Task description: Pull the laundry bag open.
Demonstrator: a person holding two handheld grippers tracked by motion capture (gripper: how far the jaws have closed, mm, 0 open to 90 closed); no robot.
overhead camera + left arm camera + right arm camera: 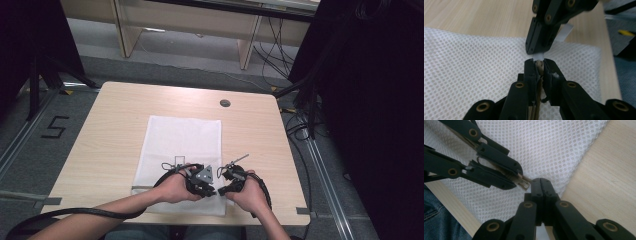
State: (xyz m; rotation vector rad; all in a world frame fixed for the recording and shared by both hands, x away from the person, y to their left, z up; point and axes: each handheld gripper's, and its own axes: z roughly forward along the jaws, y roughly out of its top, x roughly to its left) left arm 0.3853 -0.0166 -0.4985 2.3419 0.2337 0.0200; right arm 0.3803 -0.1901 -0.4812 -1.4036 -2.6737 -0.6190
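Note:
My left gripper (538,62) is shut on a thin tan piece (539,65) with a bit of thread hanging from it. Its tips meet the tips of my right gripper (534,51), which comes in from above, shut on a narrow white strip (564,32). In the right gripper view the right gripper (541,181) stands shut, and the left gripper (520,178) reaches in from the left with the tan piece (524,182) sticking out. In the high view both grippers (216,191) (221,190) touch tip to tip over the near edge of a white mesh cloth (180,140).
The mesh cloth lies in the middle of a light wooden table (110,130). A round cable hole (225,103) sits near the table's far edge. Grey tape (305,211) marks the front corners. Cables trail off the front edge beside the person's forearms.

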